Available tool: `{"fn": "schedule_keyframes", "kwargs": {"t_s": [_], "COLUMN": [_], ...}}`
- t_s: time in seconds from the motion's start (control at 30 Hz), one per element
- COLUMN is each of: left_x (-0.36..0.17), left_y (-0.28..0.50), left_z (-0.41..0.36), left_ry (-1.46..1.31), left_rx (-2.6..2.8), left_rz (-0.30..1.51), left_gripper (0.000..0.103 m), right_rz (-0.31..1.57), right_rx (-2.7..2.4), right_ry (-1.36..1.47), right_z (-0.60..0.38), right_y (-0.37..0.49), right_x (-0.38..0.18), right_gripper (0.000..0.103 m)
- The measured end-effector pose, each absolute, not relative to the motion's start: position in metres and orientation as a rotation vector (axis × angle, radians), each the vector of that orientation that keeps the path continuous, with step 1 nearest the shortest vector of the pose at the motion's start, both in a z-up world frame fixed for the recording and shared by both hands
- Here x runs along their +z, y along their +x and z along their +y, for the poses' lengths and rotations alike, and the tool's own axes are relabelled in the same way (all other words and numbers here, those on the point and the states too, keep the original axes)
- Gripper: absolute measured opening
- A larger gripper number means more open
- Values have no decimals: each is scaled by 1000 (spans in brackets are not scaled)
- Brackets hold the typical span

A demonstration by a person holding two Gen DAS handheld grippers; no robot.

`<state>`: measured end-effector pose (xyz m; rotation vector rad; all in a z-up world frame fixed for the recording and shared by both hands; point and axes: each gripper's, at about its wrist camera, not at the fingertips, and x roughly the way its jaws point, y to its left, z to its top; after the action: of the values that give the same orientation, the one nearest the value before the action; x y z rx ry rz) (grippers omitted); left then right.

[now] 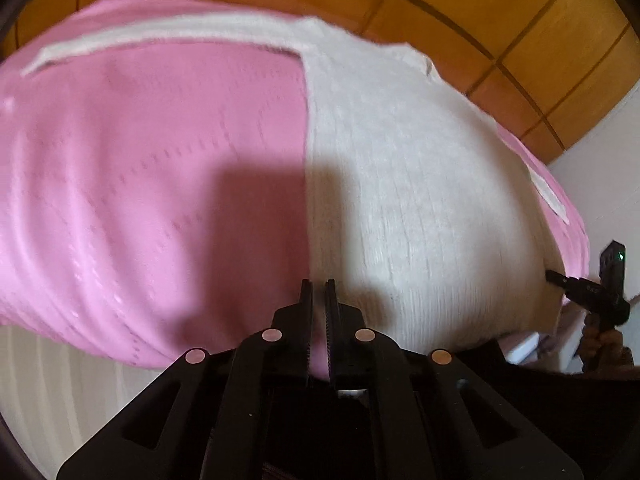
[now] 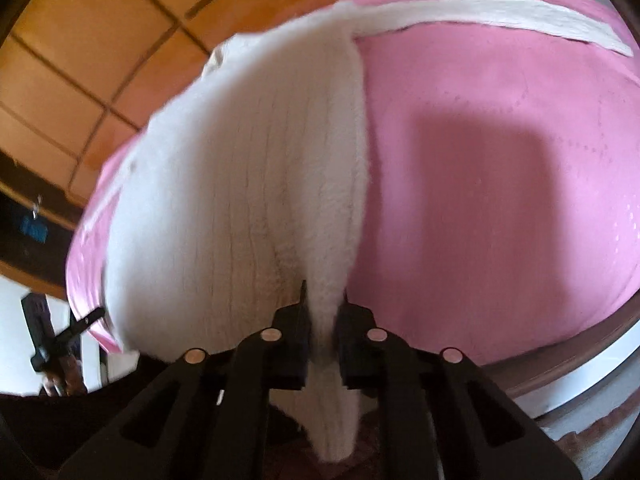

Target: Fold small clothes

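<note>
At bottom centre of the right wrist view, the right gripper (image 2: 323, 300) is clenched on a bunched edge of the white garment (image 2: 240, 184), while in the left wrist view the left gripper (image 1: 318, 292) is closed to a narrow slit, whether on cloth cannot be told. The garment, spread over the pink cover (image 2: 500, 180), is judged soft, light and limp, best pinched at hems or corners. Beyond the cover's far edge only tiled floor (image 1: 520, 20) is seen, so room for folding is judged ample.
</note>
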<state>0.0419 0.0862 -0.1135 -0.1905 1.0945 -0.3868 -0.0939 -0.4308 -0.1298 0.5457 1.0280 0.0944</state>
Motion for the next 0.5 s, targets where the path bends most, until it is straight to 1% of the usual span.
{"fn": "schedule_keyframes", "kwargs": {"t_s": [0.03, 0.1, 0.13, 0.17, 0.3, 0.33, 0.4, 0.5], "left_x": [-107, -99, -92, -87, -78, -79, -84, -89], "left_y": [44, 48, 52, 54, 67, 72, 81, 93], "left_z": [86, 89, 89, 88, 70, 65, 53, 37], "left_ry": [-193, -222, -253, -263, -226, -217, -193, -174], "left_rx": [-387, -371, -359, -357, -350, -353, -343, -354], "left_rz": [1081, 1050, 1018, 1000, 959, 965, 980, 1000], "left_gripper": [8, 41, 47, 49, 49, 49, 54, 54], "right_rz": [1012, 964, 938, 919, 812, 769, 710, 648], "right_rx": [80, 15, -18, -50, -254, -312, -379, -428], "right_ry": [553, 598, 638, 668, 859, 932, 1018, 1122], "right_z": [-439, -462, -476, -488, -558, -583, -619, -657], "right_y": [-98, -94, -94, -91, -82, -80, -73, -57], "right_x": [-127, -122, -121, -120, -123, -127, -133, -141], "right_gripper": [21, 33, 33, 33, 34, 34, 34, 34]}}
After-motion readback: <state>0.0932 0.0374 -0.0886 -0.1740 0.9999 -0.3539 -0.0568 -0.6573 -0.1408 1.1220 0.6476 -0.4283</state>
